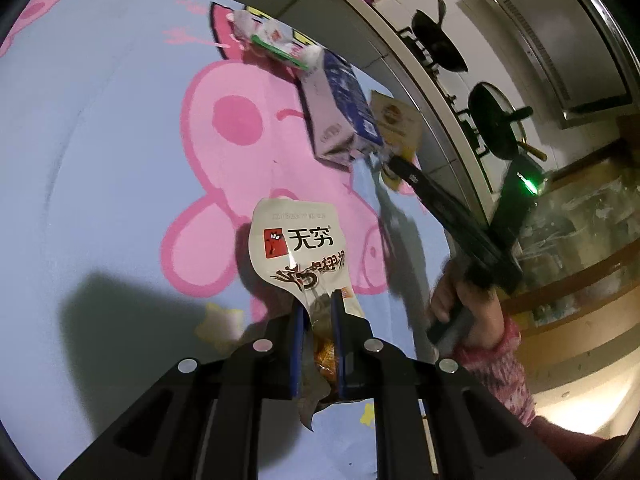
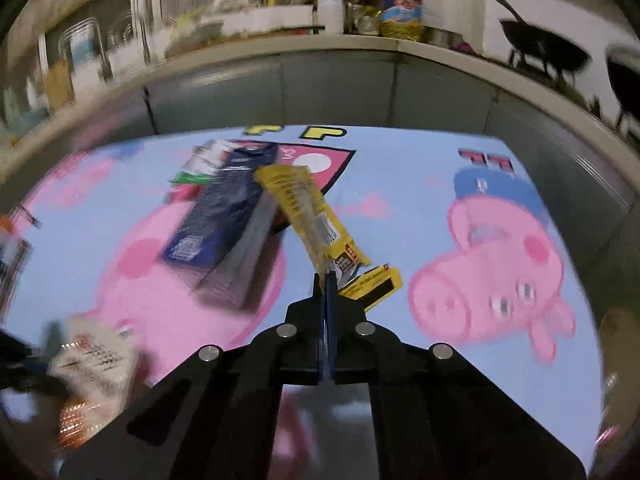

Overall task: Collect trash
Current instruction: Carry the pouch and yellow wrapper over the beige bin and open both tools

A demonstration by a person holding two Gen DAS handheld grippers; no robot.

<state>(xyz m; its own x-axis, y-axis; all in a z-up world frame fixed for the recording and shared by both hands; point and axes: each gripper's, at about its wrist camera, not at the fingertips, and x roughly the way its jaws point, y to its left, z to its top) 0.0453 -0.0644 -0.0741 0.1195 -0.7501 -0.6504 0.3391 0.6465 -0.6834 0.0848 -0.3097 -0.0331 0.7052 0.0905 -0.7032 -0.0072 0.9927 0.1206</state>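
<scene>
My left gripper (image 1: pixel 318 300) is shut on the lower end of a cream snack wrapper (image 1: pixel 296 240) with a red logo, held above the blue cartoon-pig mat (image 1: pixel 100 160). My right gripper (image 2: pixel 326 280) is shut on a long yellow wrapper (image 2: pixel 308 208) that sticks up and away from its fingertips. In the left wrist view the right gripper (image 1: pixel 400 166) pinches that yellow wrapper (image 1: pixel 394 120) beside a blue carton (image 1: pixel 340 104). The carton (image 2: pixel 224 224) lies on the mat, with a green-and-white packet (image 1: pixel 276 40) behind it. The cream wrapper (image 2: pixel 96 356) shows blurred at lower left.
A hand (image 1: pixel 464 300) with a pink sleeve holds the right gripper's handle. Grey cabinet fronts (image 2: pixel 340 88) rise behind the mat. On the counter above are a wok (image 1: pixel 440 44) and a pan (image 1: pixel 496 120) on a stove, plus bottles (image 2: pixel 400 12).
</scene>
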